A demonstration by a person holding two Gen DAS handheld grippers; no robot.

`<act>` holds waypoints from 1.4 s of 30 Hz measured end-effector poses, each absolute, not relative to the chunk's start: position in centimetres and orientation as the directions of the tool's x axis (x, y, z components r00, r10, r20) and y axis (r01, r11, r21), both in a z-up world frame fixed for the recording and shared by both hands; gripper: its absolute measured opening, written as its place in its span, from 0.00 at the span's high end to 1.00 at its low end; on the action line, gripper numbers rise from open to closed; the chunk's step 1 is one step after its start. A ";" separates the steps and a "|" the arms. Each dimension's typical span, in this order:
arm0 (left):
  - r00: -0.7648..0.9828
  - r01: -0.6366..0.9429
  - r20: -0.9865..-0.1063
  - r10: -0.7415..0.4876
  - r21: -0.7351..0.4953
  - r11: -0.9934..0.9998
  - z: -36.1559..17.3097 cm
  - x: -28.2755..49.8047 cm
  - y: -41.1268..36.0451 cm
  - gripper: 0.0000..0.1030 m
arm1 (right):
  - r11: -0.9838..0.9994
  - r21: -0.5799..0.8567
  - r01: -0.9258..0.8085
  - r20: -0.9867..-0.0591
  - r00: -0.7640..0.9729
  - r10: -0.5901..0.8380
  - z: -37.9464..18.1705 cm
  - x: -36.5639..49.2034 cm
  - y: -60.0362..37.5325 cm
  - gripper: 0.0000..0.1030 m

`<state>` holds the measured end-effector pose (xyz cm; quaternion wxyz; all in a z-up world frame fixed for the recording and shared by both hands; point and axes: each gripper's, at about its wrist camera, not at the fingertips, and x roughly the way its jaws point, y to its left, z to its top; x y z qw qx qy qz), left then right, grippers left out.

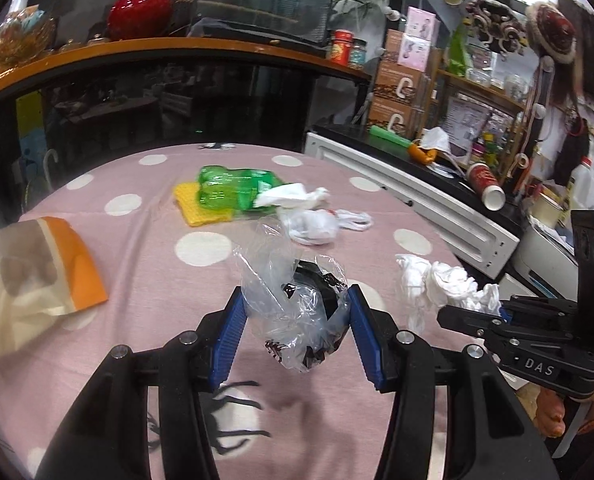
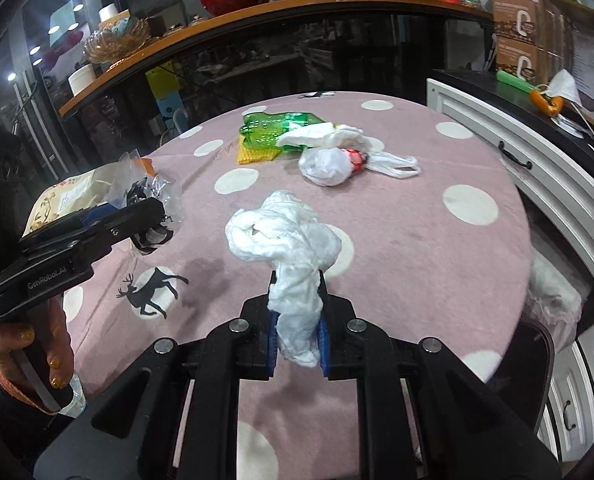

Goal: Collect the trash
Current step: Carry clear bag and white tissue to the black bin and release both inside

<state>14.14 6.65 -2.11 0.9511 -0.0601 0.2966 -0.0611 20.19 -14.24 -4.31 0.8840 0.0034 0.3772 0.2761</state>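
With the left claw (image 1: 295, 312) pinching a crinkly clear wrapper (image 1: 293, 300) and the right claw (image 2: 297, 336) clamped on a white tissue wad (image 2: 285, 232) above the worktop (image 2: 417, 248), either limp piece could slip free.

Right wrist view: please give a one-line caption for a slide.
Right gripper clamps crumpled white tissue above the polka-dot tablecloth; left gripper holds a clear plastic wrapper.

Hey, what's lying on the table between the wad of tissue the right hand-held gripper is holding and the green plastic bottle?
A knotted white plastic bag lies there, beside crumpled white paper against the green bottle. The right wrist view shows it past the tissue wad.
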 end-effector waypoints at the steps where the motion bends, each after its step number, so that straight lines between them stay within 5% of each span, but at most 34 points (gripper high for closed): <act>1: 0.816 0.091 -0.555 -0.160 -0.151 0.984 -2.1 14.0 6.2 0.51 | 0.851 0.219 -0.477 -0.663 0.567 0.488 -4.3 19.9 -14.9 0.85; 20: 0.763 0.304 -0.559 -0.326 -0.134 0.943 -2.7 12.3 -4.4 0.51 | 0.934 0.227 -0.276 -0.688 0.633 0.354 -6.9 17.0 -26.3 0.85; 37: 0.681 0.469 -0.596 -0.425 -0.091 0.879 -4.6 12.1 -13.9 0.51 | 0.974 0.224 0.032 -0.865 0.466 0.184 -18.6 20.9 -35.2 0.84; 40: 0.673 0.482 -0.603 -0.427 -0.080 0.872 -4.9 12.4 -14.9 0.51 | 0.973 0.221 0.062 -0.880 0.442 0.172 -20.2 21.2 -35.6 0.71; 42: 0.667 0.490 -0.611 -0.427 -0.072 0.869 -5.3 12.6 -15.5 0.51 | 0.969 0.232 0.085 -0.884 0.434 0.174 -20.9 21.3 -36.1 0.52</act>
